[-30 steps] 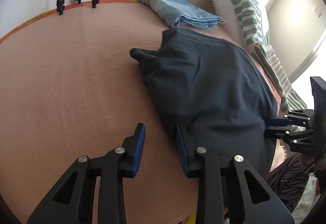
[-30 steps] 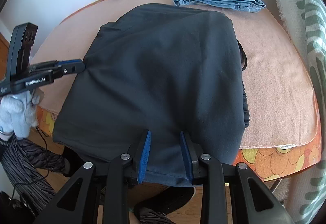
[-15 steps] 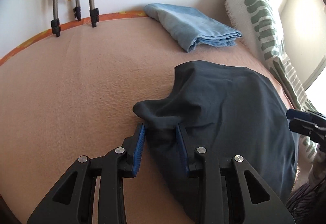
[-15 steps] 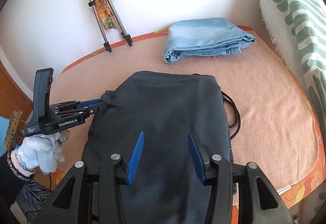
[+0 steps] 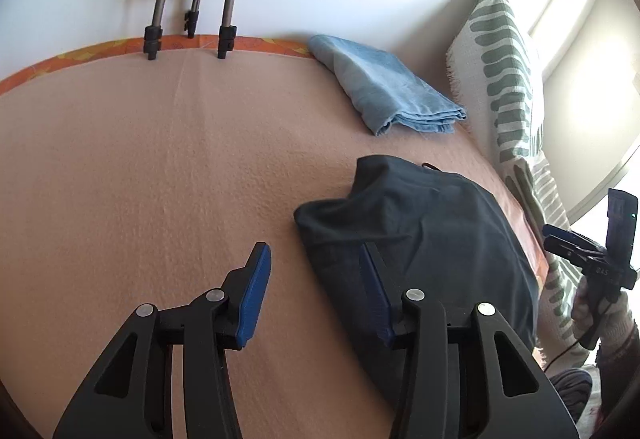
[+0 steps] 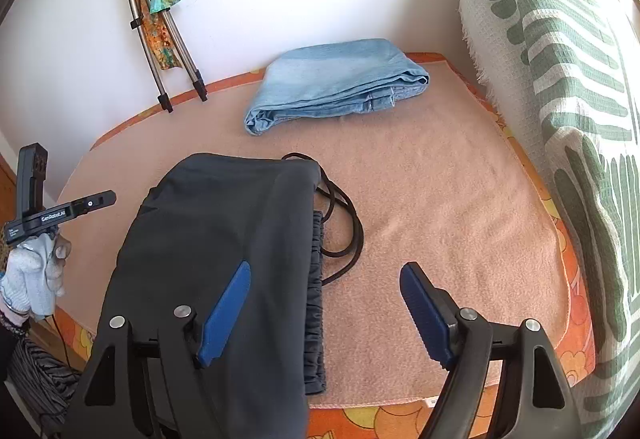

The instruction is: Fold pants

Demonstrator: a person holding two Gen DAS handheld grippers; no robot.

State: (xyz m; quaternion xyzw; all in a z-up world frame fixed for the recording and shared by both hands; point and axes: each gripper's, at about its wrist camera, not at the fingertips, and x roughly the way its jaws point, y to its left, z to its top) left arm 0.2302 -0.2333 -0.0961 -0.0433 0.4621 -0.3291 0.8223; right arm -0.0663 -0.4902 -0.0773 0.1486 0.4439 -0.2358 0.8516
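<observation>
The dark grey pants lie folded over on the pink blanket, shown also in the right wrist view with the elastic waistband and black drawstring at their right side. My left gripper is open and empty, its right finger over the pants' left edge. My right gripper is wide open and empty, above the waistband. The right gripper also shows at the far right of the left wrist view, and the left gripper in the right wrist view.
Folded light blue jeans lie at the back of the blanket. Tripod legs stand against the white wall. A green-and-white patterned cushion lines the right side. The blanket's front edge over an orange floral cover is close.
The pants' lower part has been carried up and folded over onto the blanket. Both grippers let go, opened wide and drew back from the cloth.
</observation>
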